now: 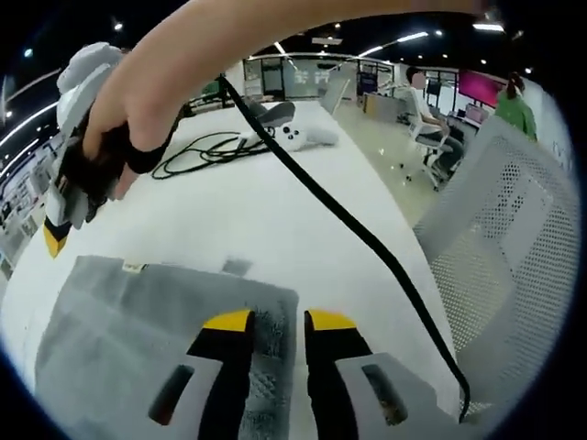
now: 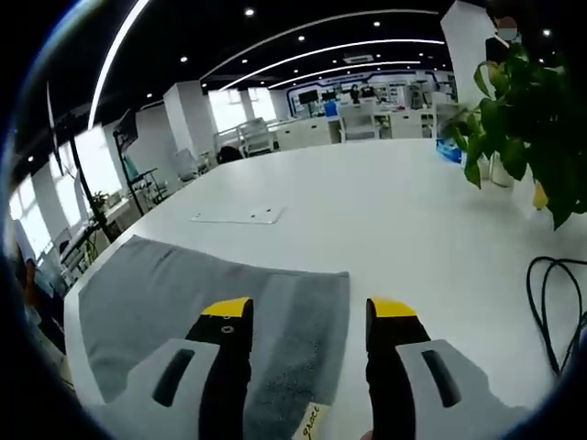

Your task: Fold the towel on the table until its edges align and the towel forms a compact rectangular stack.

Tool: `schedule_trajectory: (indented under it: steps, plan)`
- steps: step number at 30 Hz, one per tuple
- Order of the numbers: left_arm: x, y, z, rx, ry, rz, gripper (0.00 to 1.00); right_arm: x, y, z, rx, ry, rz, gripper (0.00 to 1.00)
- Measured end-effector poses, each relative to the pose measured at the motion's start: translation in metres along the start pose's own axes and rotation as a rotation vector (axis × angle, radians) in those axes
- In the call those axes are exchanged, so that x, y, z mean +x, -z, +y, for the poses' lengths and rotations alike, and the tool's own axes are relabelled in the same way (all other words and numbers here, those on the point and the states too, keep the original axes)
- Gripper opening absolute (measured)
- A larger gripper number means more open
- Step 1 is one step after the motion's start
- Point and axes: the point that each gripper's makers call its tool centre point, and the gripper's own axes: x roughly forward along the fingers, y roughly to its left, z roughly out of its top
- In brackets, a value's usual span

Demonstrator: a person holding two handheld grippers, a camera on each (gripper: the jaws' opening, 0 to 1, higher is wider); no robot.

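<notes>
A grey towel (image 1: 138,321) lies flat on the white table (image 1: 275,220) under my left gripper (image 1: 280,323). Its jaws stand a small gap apart above the towel's right edge, with nothing pinched between them. A person's hand holds my right gripper (image 1: 57,234) above the towel's far left corner, yellow tip pointing down. In the right gripper view, the towel (image 2: 183,293) spreads out to the left, a small label at its near edge. My right gripper (image 2: 309,312) is wide open. Its left jaw hangs over the towel and its right jaw over the bare table (image 2: 385,211).
A black cable (image 1: 367,243) runs from the held gripper across the table. A coiled cable (image 1: 202,151) and a white game controller (image 1: 293,137) lie farther back. A white mesh chair (image 1: 514,247) stands at the right. A plant (image 2: 523,119), a cable (image 2: 559,302) and a flat sheet (image 2: 238,216) are nearby.
</notes>
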Motion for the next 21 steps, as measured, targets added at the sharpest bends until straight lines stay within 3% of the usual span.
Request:
schedule_trajectory:
  steps: [12, 15, 21]
  plan:
    - [0.008, 0.003, -0.004, -0.017, 0.008, -0.007, 0.18, 0.015, 0.008, -0.015, 0.009, 0.032, 0.030, 0.48]
    - [0.009, 0.002, -0.005, 0.017, 0.021, -0.019, 0.15, 0.020, 0.010, -0.019, 0.018, 0.043, 0.033, 0.47]
    - [0.011, 0.001, -0.005, -0.036, 0.029, -0.028, 0.09, 0.028, 0.015, -0.020, 0.006, 0.034, 0.052, 0.46]
